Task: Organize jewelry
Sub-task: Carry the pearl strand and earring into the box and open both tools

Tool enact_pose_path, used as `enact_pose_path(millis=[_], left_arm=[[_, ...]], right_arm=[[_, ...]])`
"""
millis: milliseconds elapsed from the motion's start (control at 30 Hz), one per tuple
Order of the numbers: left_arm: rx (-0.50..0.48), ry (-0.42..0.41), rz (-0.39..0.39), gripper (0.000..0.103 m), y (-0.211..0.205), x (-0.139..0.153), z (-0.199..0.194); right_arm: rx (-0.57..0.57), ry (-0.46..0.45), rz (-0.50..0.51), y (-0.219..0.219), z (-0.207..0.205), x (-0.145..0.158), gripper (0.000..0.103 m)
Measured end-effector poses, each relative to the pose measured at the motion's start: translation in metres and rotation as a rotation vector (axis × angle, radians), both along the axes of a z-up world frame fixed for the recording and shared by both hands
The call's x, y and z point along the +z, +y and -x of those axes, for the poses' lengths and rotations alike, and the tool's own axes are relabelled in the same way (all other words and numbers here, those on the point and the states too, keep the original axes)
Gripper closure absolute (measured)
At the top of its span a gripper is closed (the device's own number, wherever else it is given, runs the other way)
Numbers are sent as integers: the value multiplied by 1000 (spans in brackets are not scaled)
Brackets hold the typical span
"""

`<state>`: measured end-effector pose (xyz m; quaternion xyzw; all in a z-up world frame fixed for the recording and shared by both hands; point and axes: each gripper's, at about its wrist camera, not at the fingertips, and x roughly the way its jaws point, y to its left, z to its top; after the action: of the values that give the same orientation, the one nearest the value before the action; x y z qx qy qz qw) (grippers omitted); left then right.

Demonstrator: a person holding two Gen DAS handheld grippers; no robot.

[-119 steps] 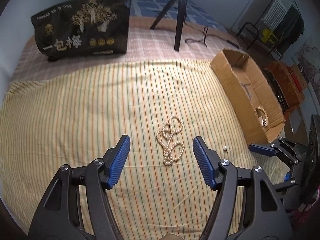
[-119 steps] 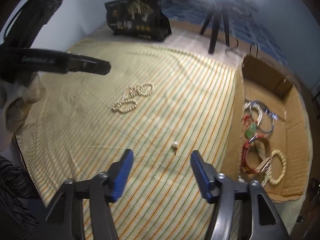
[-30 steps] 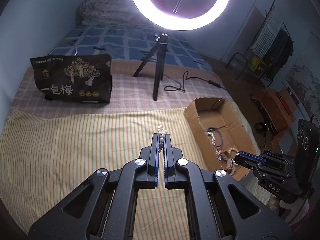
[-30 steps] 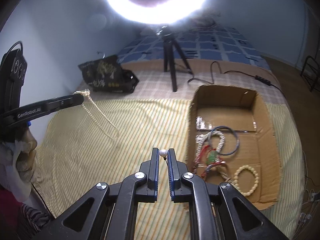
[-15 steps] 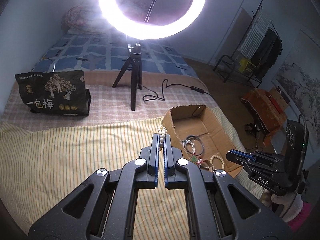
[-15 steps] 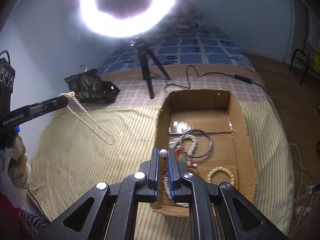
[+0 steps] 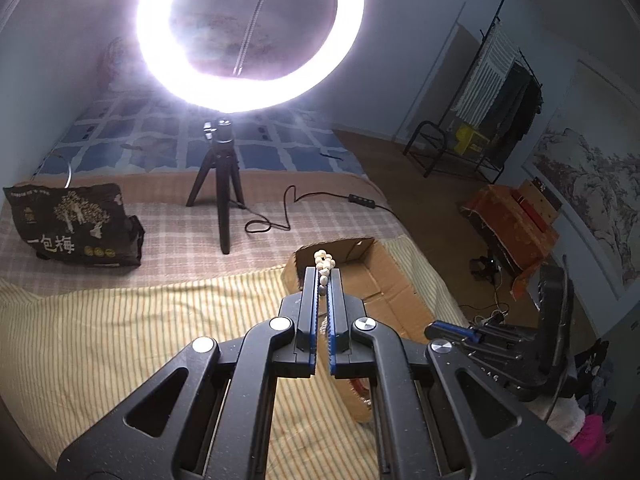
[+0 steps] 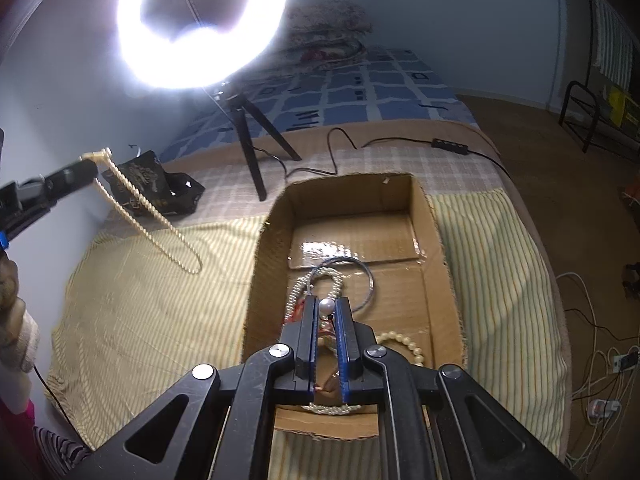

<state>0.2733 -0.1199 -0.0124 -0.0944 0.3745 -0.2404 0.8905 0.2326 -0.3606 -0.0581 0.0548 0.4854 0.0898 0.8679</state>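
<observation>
Nearest in the right wrist view, the right gripper point(image 8: 327, 307) has its blue-padded fingers drawn close together, pinching a single white pearl point(image 8: 327, 305) at their tips above the near half of the open cardboard box point(image 8: 436, 236). On the box floor under it lie a white bead strand point(image 8: 320, 278), a thin blue bangle point(image 8: 370, 280) and a cream bead bracelet point(image 8: 404, 342), with something red partly hidden behind the fingers. The box sits on a yellow striped cloth point(image 8: 140, 320) spread over the bed. In the left wrist view, the left gripper point(image 7: 323, 276) is likewise closed to a narrow gap, clamped on a pearl necklace point(image 7: 323, 262) whose beads bunch above the fingertips. The right wrist view shows that same necklace hanging from the left gripper at the far left as a long loop, off the cloth and to the left of the box. Farther back, a black printed bag point(image 7: 76, 224) rests on a checked blanket point(image 7: 168, 224) at the left, and a tripod point(image 7: 222, 184) carries a glaring ring light point(image 7: 250, 32), its cable point(image 7: 288, 208) trailing right. Beyond lies a blue patterned quilt point(image 8: 360, 92).
</observation>
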Motion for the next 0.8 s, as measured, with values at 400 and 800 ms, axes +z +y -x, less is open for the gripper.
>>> enact_pose_path(millis=[400,800], left_arm=[[-66,-32,4,102,-51,5,-2],[-106,11,-15,102,-84,-18,-15]], right_arm=[[-14,42,16,-26,8,-14,97],[-24,77,6,-41,12,-29,97]])
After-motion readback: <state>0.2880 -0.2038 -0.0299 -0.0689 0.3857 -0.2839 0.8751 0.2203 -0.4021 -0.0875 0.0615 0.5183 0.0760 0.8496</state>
